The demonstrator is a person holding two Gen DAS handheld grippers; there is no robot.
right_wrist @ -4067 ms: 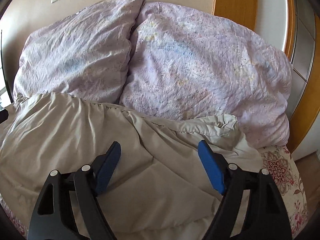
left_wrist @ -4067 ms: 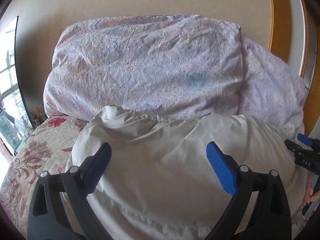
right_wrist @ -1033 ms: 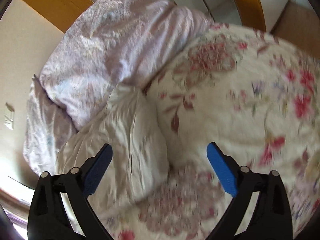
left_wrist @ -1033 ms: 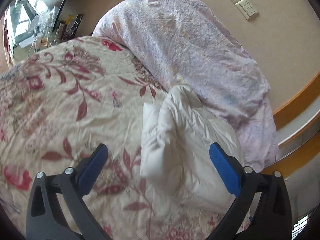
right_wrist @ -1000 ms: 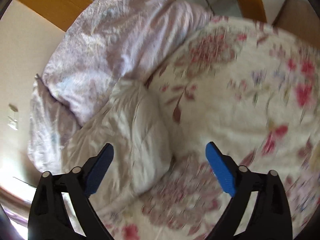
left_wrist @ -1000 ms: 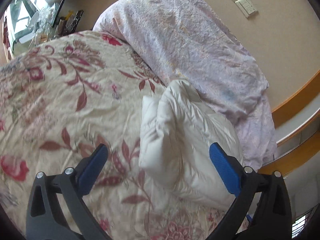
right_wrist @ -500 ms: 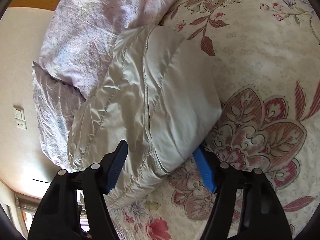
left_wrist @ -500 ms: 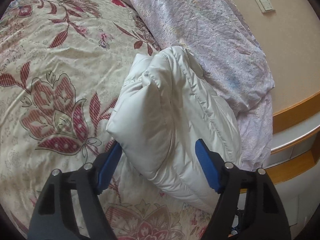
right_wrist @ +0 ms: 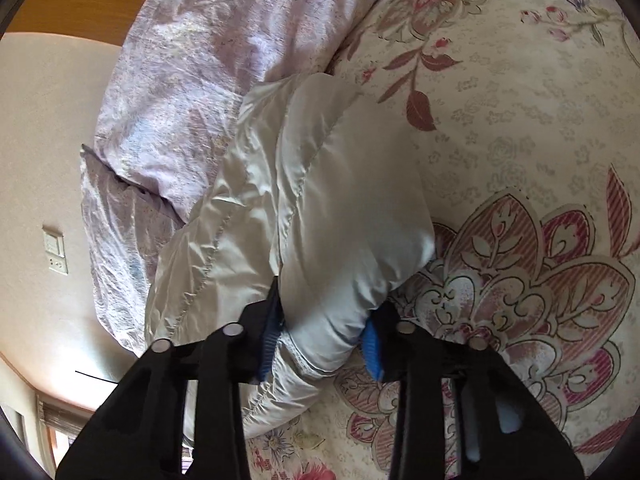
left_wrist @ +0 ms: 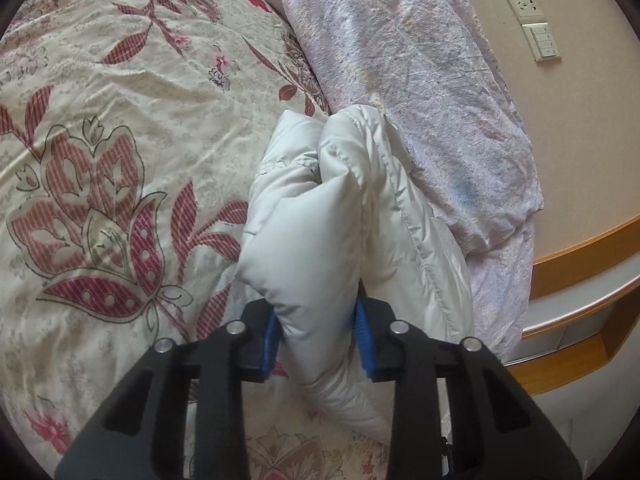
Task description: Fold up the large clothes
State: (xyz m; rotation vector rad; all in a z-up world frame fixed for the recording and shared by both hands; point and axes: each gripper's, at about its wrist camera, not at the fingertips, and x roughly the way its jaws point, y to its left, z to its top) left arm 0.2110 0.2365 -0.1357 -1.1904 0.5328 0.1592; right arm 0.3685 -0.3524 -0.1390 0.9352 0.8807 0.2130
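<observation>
Folded white jacket (left_wrist: 352, 216) lies on the floral bedspread (left_wrist: 112, 128) at the head of the bed, pressed against the lilac pillows (left_wrist: 416, 80). Long axis runs parallel to the pillows, across the bed.

Left gripper (left_wrist: 318, 334): blue fingers (left_wrist: 270, 330) closing, pinching the puffy end of the jacket nearest it.

Right gripper (right_wrist: 324, 340): fingers (right_wrist: 372, 344) closing on the opposite end, padding bulging between them.

Wall switch (left_wrist: 544, 42) and socket above the pillows.
</observation>
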